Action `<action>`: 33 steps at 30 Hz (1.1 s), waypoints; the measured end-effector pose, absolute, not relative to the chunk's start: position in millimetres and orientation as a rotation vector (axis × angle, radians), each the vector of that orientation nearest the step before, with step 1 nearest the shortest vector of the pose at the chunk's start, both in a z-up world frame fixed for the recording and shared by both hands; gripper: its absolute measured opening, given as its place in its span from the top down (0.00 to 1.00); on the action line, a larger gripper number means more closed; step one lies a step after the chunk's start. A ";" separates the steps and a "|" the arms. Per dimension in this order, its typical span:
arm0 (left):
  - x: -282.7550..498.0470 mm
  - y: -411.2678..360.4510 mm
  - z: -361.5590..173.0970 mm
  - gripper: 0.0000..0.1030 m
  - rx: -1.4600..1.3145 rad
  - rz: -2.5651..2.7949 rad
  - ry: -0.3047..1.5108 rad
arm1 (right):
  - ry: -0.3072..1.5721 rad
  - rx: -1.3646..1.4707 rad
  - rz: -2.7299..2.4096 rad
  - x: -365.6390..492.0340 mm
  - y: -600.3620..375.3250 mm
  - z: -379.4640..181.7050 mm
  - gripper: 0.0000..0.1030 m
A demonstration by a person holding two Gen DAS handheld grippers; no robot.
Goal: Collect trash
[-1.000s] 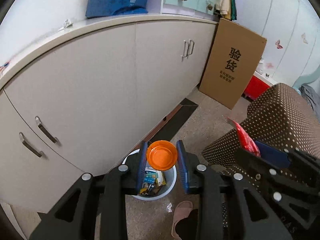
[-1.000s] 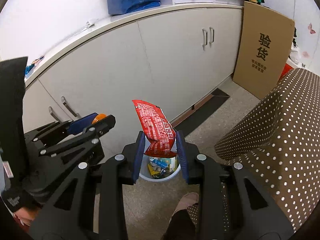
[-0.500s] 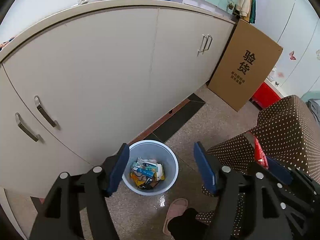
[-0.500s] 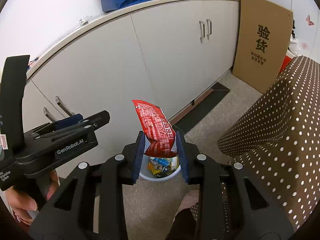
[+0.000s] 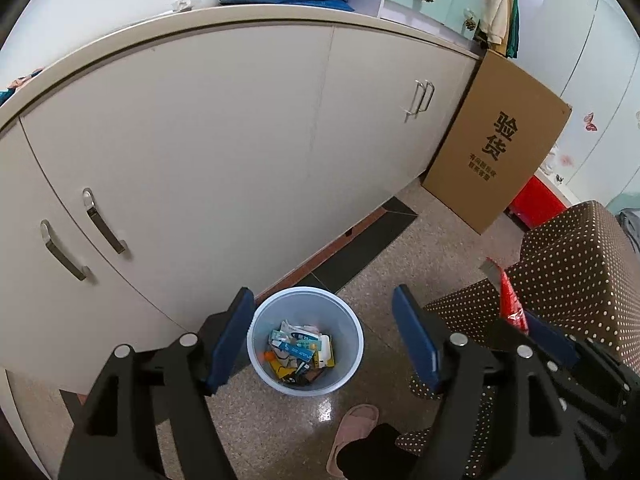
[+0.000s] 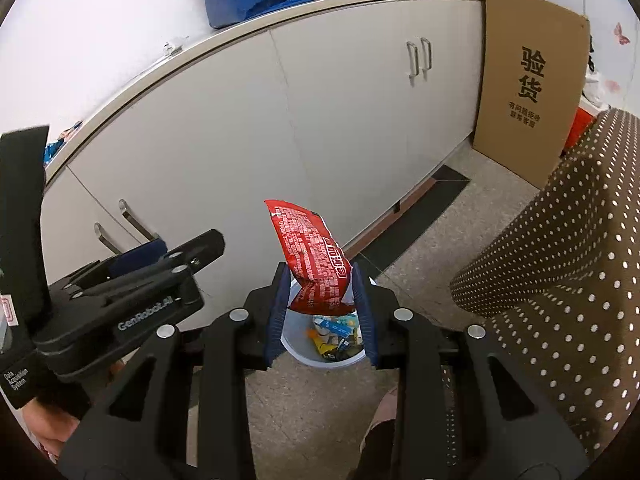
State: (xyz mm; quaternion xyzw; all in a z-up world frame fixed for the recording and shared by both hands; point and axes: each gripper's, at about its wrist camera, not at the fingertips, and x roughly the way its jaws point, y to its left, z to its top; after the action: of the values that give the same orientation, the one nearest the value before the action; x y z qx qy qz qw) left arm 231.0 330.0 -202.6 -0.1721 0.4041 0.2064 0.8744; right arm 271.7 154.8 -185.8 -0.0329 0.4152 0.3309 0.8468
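Cabinets [image 5: 224, 152] stand behind, w/ a cardboard box [image 5: 496, 164] leaning at their right end. Bin [image 5: 306, 340] sits on the floor in front, holding mixed trash. Left gripper [image 5: 322, 334] hangs above the bin, jaws wide apart, nothing between. Right gripper [image 6: 320, 308] is clamped on a red wrapper [image 6: 314, 260], approx. over the bin.

Our left gripper [image 5: 323, 334] and right gripper [image 6: 321, 305] are matte black frames with triangular cut-outs, round silver screws and dark blue finger pads [image 5: 230, 336]. White lettering, "GenRobot.AI", marks the left one's side; bare skin [image 6: 48, 426] shows beneath it
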 end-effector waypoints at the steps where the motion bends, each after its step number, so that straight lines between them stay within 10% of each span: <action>1: 231.3 331.1 -201.8 0.32 -0.358 0.440 0.844 | 0.874 -0.074 0.701 271.0 157.1 -185.3 0.69; 14: 220.6 364.1 -202.5 0.28 -0.403 0.532 0.830 | 0.812 -0.075 0.736 273.5 184.7 -174.3 0.67; 18: 217.8 371.4 -206.6 0.28 -0.415 0.561 0.843 | 0.795 -0.029 0.744 284.4 191.2 -173.7 0.31; 33: 217.2 332.9 -173.1 0.24 -0.366 0.468 0.794 | 0.758 -0.050 0.633 268.5 147.0 -153.4 0.31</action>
State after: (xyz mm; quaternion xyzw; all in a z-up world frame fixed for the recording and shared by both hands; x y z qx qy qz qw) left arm 217.2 332.9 -173.1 -0.1757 0.3809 0.2244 0.8796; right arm 268.5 147.0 -153.4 -0.0238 0.3638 0.3037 0.8802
